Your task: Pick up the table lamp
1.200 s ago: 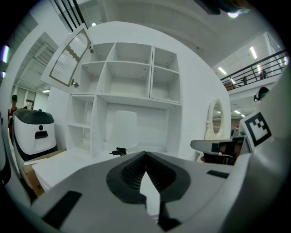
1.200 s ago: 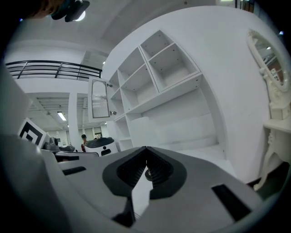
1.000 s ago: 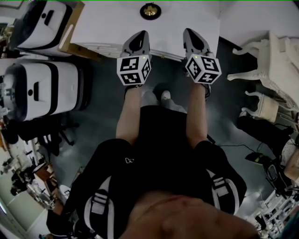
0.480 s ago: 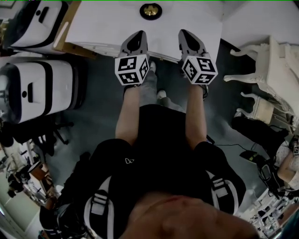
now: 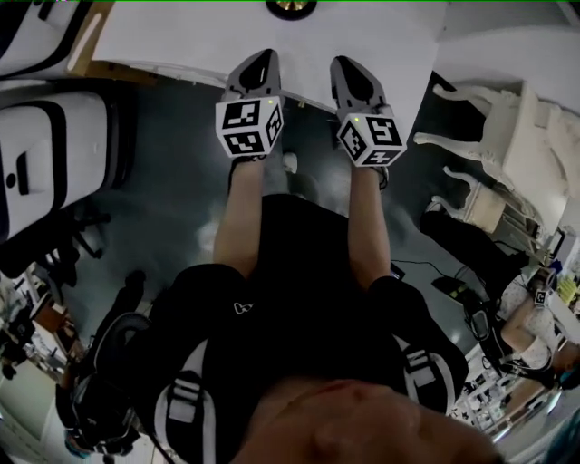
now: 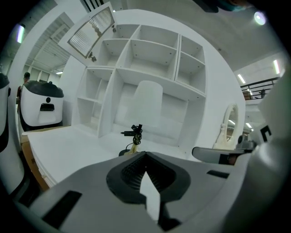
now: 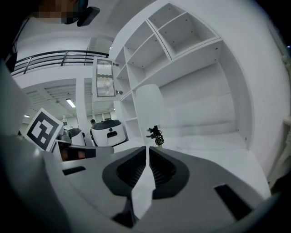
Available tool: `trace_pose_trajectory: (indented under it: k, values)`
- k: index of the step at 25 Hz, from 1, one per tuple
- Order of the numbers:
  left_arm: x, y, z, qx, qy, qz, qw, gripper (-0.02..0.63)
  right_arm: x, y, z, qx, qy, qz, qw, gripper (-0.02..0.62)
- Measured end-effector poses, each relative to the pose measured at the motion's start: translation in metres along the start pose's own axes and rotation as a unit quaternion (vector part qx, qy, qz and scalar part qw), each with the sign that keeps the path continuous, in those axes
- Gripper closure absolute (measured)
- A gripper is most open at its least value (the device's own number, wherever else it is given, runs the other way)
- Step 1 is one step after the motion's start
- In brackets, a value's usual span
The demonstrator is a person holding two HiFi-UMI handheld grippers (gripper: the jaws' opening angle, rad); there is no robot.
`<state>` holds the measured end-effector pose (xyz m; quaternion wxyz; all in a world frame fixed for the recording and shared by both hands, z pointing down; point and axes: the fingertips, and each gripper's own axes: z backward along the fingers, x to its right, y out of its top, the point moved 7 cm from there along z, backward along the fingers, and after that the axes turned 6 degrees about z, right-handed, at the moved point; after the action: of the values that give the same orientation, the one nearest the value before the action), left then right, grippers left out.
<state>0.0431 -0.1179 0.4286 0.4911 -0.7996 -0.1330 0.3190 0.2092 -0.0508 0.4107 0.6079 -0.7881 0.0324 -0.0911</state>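
The table lamp (image 5: 291,7) stands at the white desk's (image 5: 181,41) far middle, seemingly on a brass base. The left gripper (image 5: 263,56) and right gripper (image 5: 340,63) hover over the desk's near edge with jaws closed and empty, pointed lampward, likely lining up the reach.

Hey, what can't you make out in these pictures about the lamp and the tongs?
Head view: the table lamp is cut off by the top edge, so only a round black-and-brass part shows.
Left gripper view: the lamp's foot is mostly hidden behind the left tongs.
Right gripper view: the lamp is too small for detail, and the right tongs hide its foot.
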Motion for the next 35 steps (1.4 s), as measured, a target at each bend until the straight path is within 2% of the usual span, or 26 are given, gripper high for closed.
trace_pose_trajectory:
  k: [3, 6, 13, 19, 22, 27, 35]
  values:
    - [-0.008, -0.005, -0.009, -0.006, 0.007, 0.015, 0.9998, 0.597, 0.000, -0.006, -0.019, -0.010, 0.013, -0.003, 1.000, 0.570]
    - [-0.017, -0.005, -0.017, -0.008, 0.014, 0.025, 0.9995, 0.597, 0.001, -0.008, -0.038, -0.015, 0.030, -0.010, 0.999, 0.497]
    - [-0.038, -0.012, -0.031, -0.014, 0.028, 0.038, 0.9988, 0.597, 0.011, -0.022, -0.090, -0.027, 0.040, 0.002, 0.999, 0.497]
    - [-0.047, -0.010, -0.047, -0.028, 0.026, 0.050, 0.9980, 0.597, 0.018, -0.034, -0.131, -0.043, 0.032, 0.014, 0.998, 0.497]
    - [-0.052, -0.009, -0.054, -0.030, 0.027, 0.055, 0.9976, 0.597, 0.029, -0.039, -0.146, -0.049, 0.011, 0.012, 0.999, 0.497]
    - [-0.073, -0.006, -0.060, -0.037, 0.043, 0.057, 0.9967, 0.597, 0.044, -0.046, -0.174, -0.052, -0.019, 0.015, 0.998, 0.499]
    - [-0.101, -0.004, -0.073, -0.047, 0.062, 0.065, 0.9949, 0.597, 0.052, -0.051, -0.212, -0.056, -0.027, 0.025, 0.998, 0.497]
